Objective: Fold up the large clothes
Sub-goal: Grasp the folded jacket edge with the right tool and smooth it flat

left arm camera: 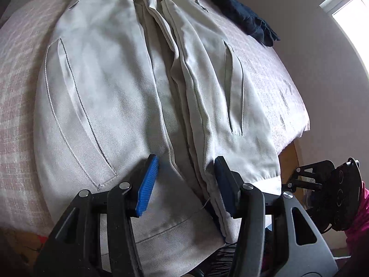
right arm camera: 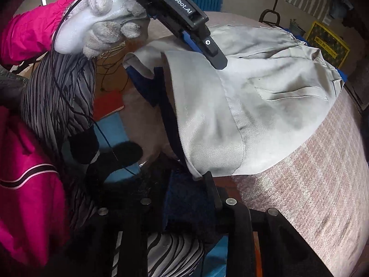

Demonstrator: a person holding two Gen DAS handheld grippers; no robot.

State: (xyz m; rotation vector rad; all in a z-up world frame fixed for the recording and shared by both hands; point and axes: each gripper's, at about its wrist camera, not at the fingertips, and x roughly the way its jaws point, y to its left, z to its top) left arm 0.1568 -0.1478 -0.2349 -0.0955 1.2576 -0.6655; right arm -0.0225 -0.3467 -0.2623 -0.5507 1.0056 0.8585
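Presently, the pale grey twill garment with stitched slit pockets (left arm camera: pixel 103 97) lies spread on a bed covered in pinkish woven fabric (left arm camera: pixel 20 69), directly under and ahead of the left claw (left arm camera: pixel 186 184). That claw is released: its ribbed blue pads stand apart over the garment's central folded seam, pressing nothing. The right claw (right arm camera: pixel 184 198) sits at the garment's near hem, where the cloth hangs over the bed edge; a fold of hem reaches its dark finger (right arm camera: pixel 211 189), but whether it is clenched cannot be told. A dark navy cloth (left arm camera: pixel 244 18) lies beyond the left claw, at the bed's far right. A white-gloved hand (right arm camera: pixel 101 23) with a magenta sleeve (right arm camera: pixel 30 34) grips the left tool.
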